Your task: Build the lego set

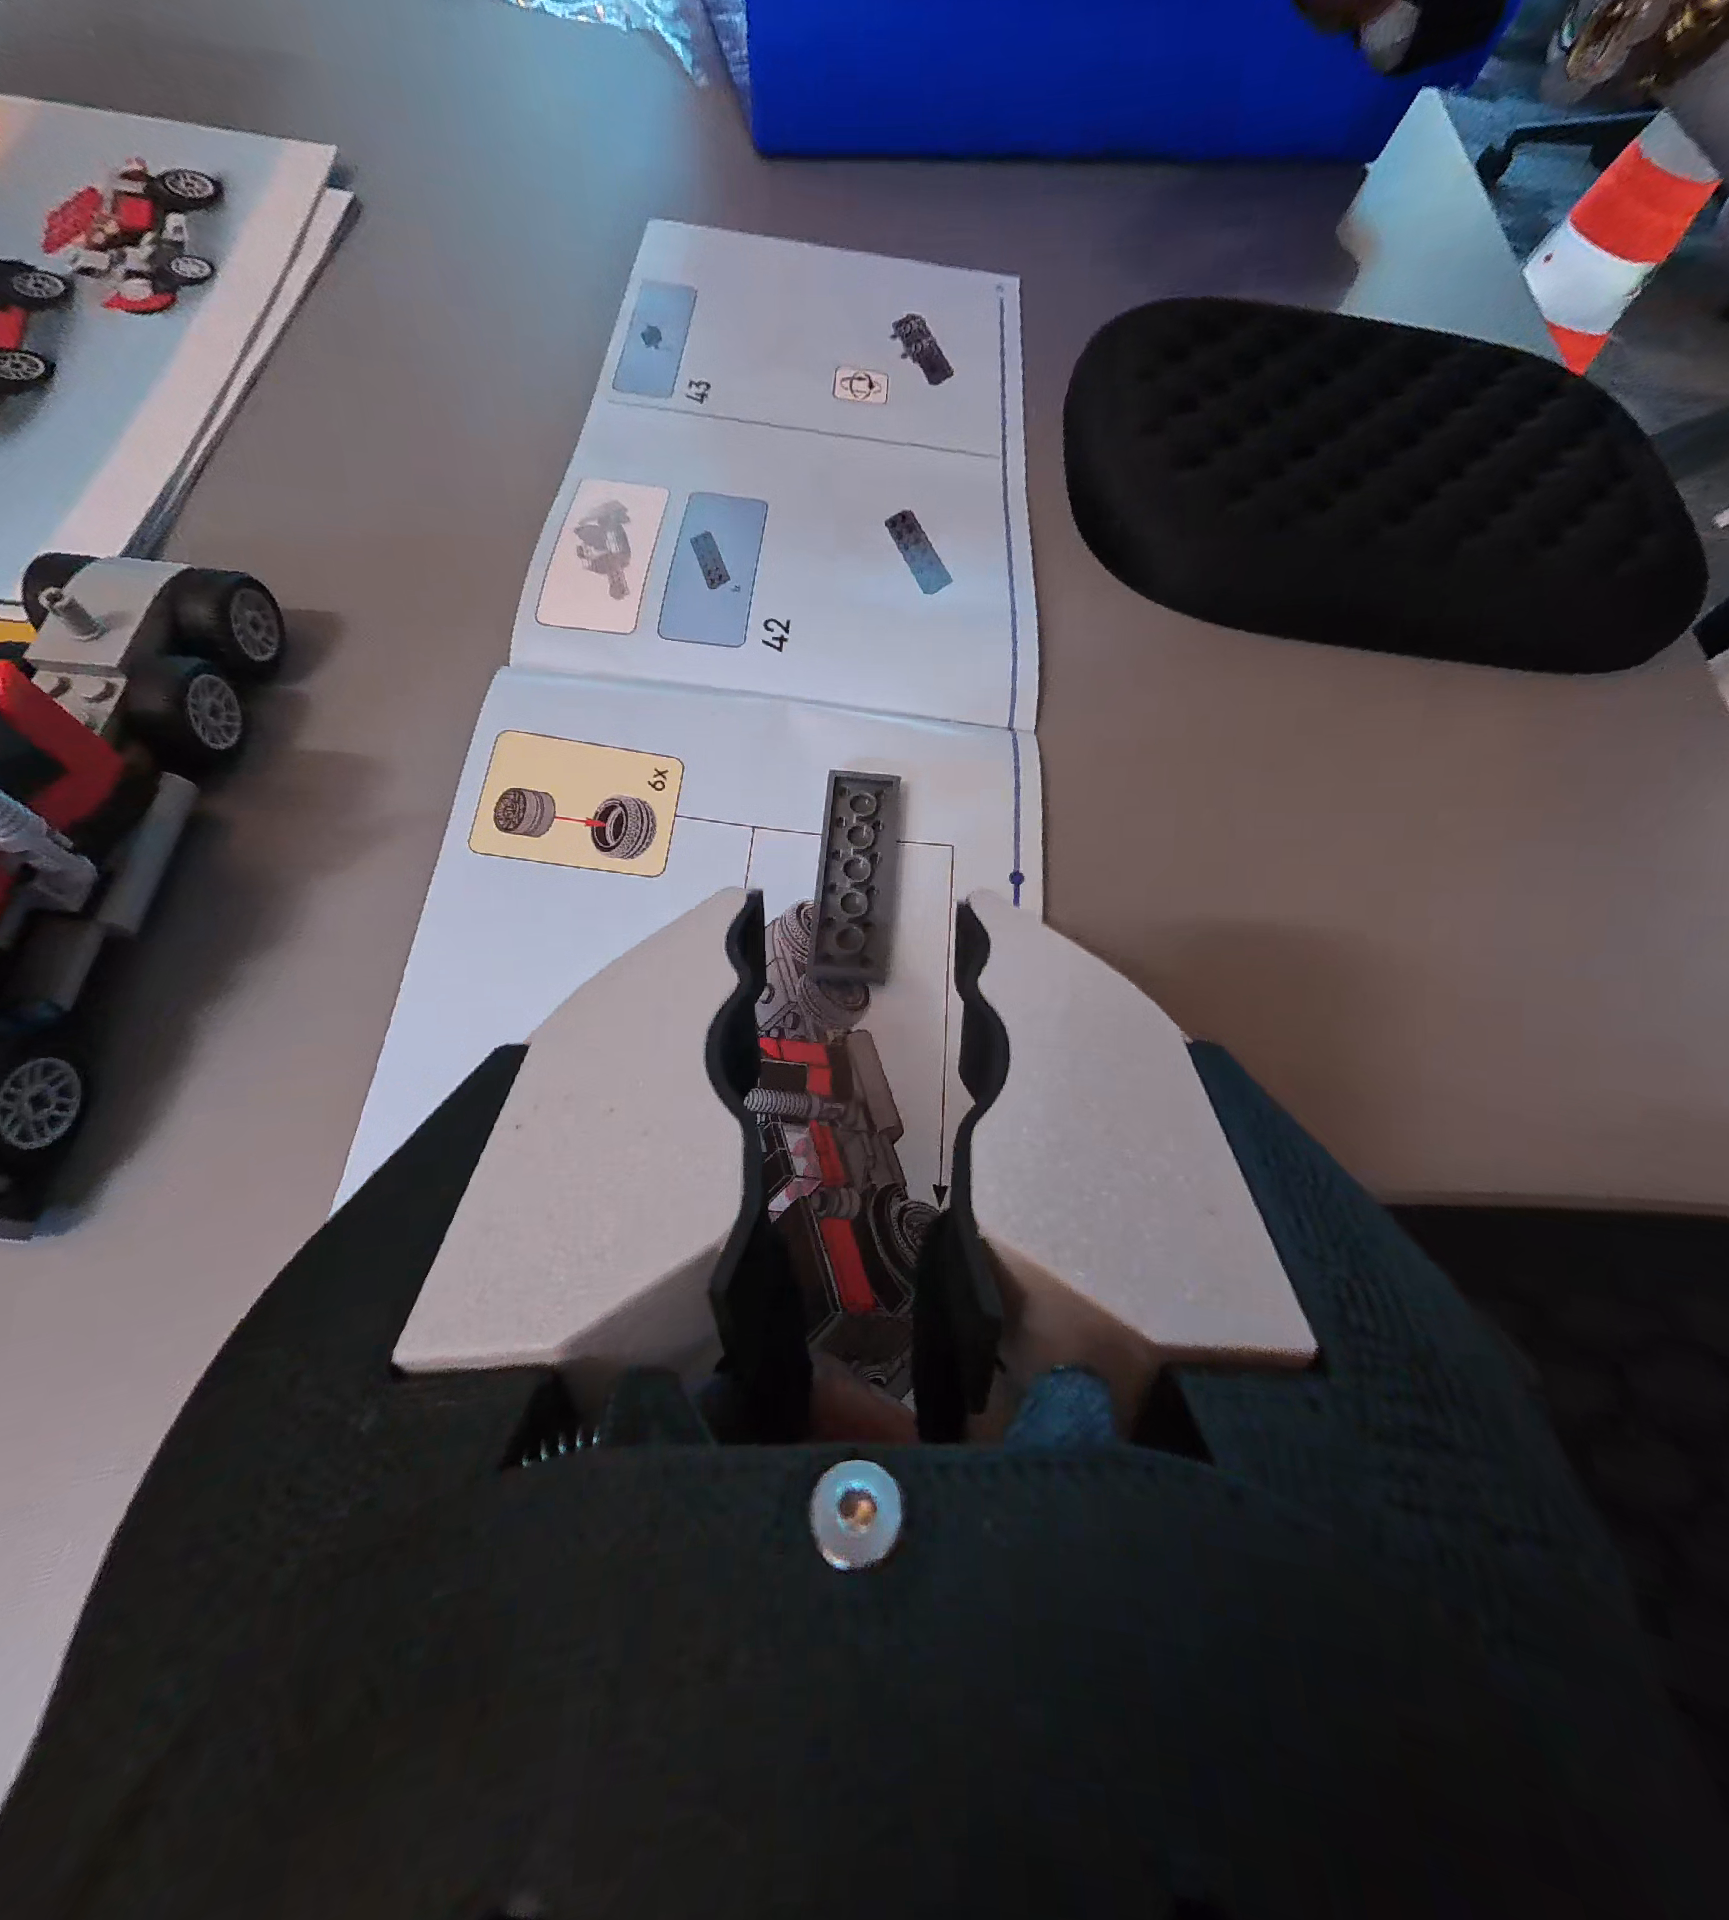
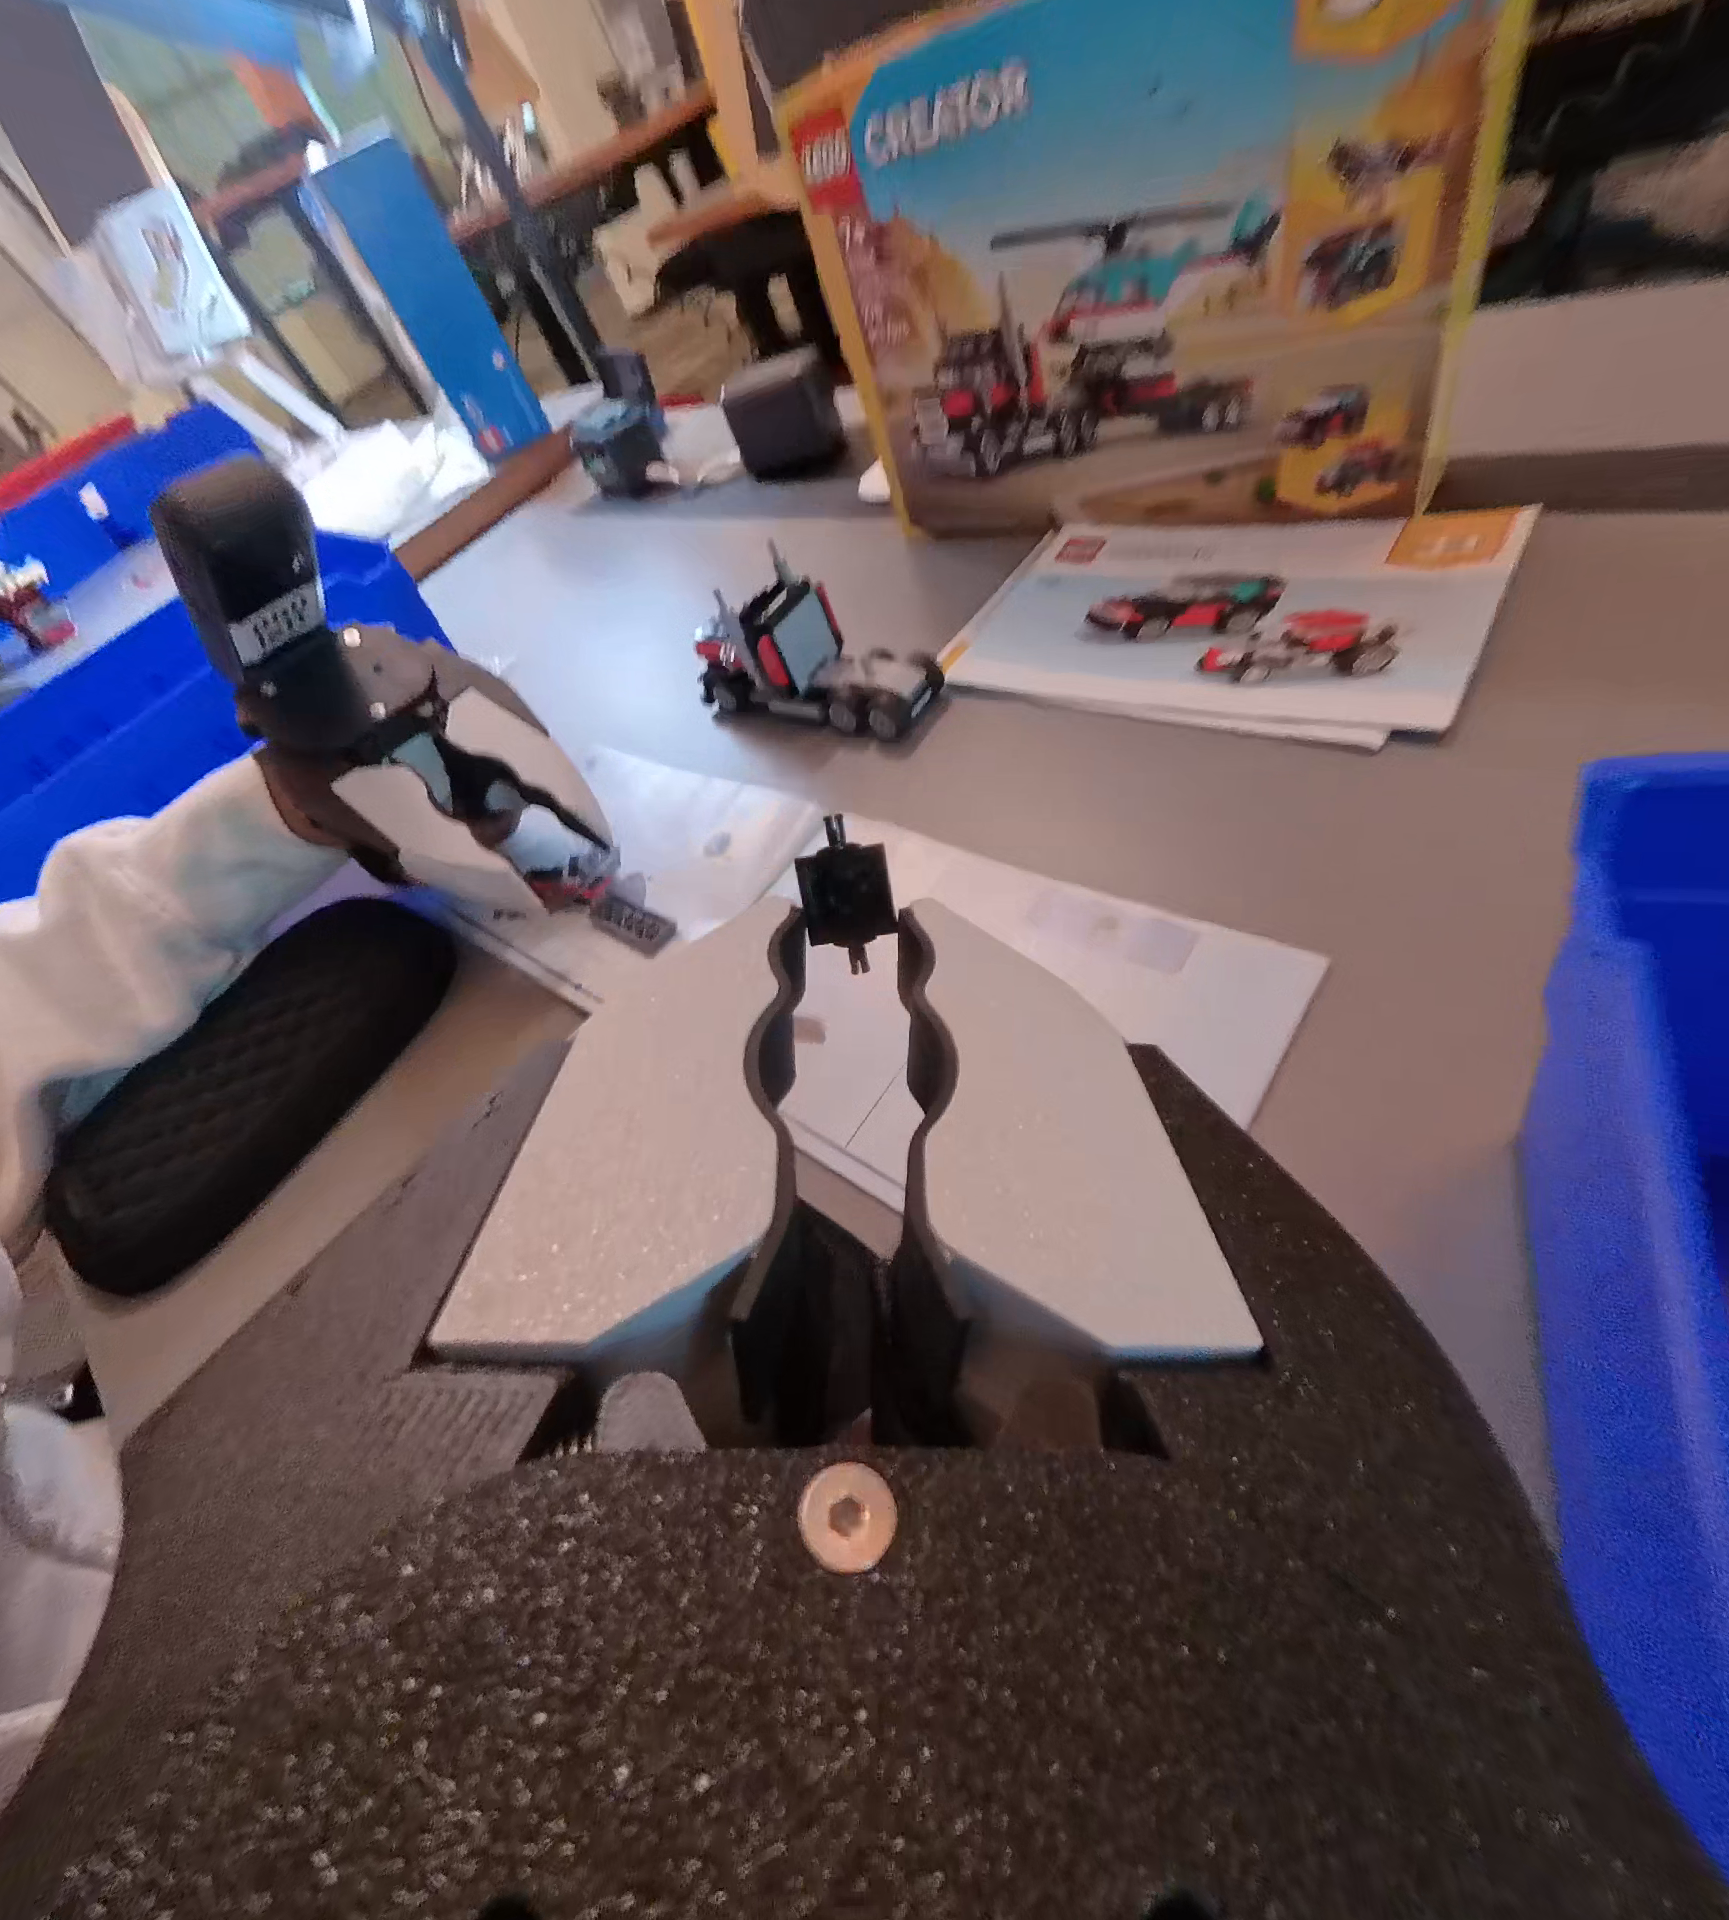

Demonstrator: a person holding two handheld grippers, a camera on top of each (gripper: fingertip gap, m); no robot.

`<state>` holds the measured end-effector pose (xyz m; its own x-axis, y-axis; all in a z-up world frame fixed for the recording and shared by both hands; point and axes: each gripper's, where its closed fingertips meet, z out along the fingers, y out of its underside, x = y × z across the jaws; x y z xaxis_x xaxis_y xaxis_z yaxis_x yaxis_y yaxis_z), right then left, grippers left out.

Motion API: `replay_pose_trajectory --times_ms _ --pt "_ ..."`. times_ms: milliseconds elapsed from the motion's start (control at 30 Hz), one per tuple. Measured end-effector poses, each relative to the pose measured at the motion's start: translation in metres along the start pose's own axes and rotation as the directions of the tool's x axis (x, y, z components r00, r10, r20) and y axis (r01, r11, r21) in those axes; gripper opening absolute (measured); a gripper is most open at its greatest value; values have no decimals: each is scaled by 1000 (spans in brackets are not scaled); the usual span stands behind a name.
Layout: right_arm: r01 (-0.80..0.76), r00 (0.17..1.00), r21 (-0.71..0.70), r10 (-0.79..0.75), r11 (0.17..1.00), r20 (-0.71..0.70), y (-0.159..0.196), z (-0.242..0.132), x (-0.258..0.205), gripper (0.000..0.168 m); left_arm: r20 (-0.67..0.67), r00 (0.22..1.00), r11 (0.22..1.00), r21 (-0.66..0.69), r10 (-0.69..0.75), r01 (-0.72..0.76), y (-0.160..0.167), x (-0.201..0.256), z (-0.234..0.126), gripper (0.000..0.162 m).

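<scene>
A dark grey studded plate (image 1: 855,878) lies on the open instruction booklet (image 1: 808,499), just ahead of my left gripper (image 1: 858,909), which is open and empty above the page. The plate also shows small in the right wrist view (image 2: 634,921), next to the left gripper (image 2: 569,842). My right gripper (image 2: 847,914) is shut on a small black axle piece (image 2: 844,894) with pins sticking out front and back, held above the booklet (image 2: 1099,966). The partly built red and black truck (image 1: 39,831) stands at the left, and farther off in the right wrist view (image 2: 818,660).
A black wrist pad (image 1: 1379,478) lies right of the booklet. A closed manual (image 1: 81,312) lies at the far left. The set's box (image 2: 1151,260) stands at the back with a manual (image 2: 1244,634) before it. Blue bins (image 2: 1691,1195) sit at the right and back (image 1: 1047,73). The left gripper's tips are roughly 20 cm from the right gripper's.
</scene>
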<state>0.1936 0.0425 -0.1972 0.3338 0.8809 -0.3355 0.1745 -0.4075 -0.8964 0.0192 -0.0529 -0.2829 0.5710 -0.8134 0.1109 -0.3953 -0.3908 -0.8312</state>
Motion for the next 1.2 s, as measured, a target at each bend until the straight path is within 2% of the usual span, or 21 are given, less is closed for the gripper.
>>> replay_pose_trajectory --times_ms 100,200,267,300,367,467,533,633,700,800,867,900,933,967,1067,1133,1200 --pt "14 1000 -218 -10 976 20 31 27 -4 17 2 1000 1000 -7 4 -4 2 0 1 35" --pt "95 994 -492 -108 865 2 74 50 4 17 6 1000 1000 10 -2 2 0 -1 -1 35" --pt "148 980 -589 -200 795 -24 89 58 14 18 5 1000 1000 30 -8 8 -2 -2 -3 35" --pt "159 975 -616 -222 772 -26 93 61 16 24 3 1000 999 41 -15 15 -3 -3 -4 35" --pt "178 970 -618 -243 765 -22 92 61 14 43 -3 999 997 65 -37 37 -5 -4 -6 35" --pt "205 974 -517 -227 831 21 61 35 -4 46 -19 997 991 115 -69 71 -10 -6 -11 35" --pt "262 962 -425 -270 867 41 23 -10 -14 45 -28 996 983 165 -82 85 -15 -7 -17 35" --pt "351 889 -372 -430 859 -157 -33 -108 21 37 -30 993 955 271 -113 117 -24 -12 -29 35" --pt "375 861 -449 -484 811 -153 -28 -166 48 31 -36 990 926 351 -135 139 -30 -15 -39 35" --pt "407 876 -612 -480 678 51 30 -218 75 17 -47 985 864 474 -169 171 -37 -21 -57 35" --pt "431 878 -663 -455 612 150 69 -227 82 16 -47 981 820 542 -186 181 -41 -24 -68 35" --pt "445 886 -648 -410 618 217 83 -223 73 16 -43 981 805 565 -189 180 -41 -25 -72 35" --pt "466 884 -599 -375 651 280 91 -214 59 15 -34 981 795 581 -191 176 -42 -26 -74 35" --pt "490 872 -546 -379 680 311 94 -203 49 5 -21 980 791 587 -197 172 -42 -27 -76 35" --pt "558 813 -388 -391 734 431 96 -184 12 16 28 977 806 570 -212 159 -41 -31 -72 35" --pt "563 817 -363 -431 743 383 85 -187 15 22 58 972 816 557 -226 157 -39 -34 -70 35" --pt "551 834 -403 -497 731 239 70 -203 44 22 68 967 816 554 -245 168 -39 -36 -69 35"
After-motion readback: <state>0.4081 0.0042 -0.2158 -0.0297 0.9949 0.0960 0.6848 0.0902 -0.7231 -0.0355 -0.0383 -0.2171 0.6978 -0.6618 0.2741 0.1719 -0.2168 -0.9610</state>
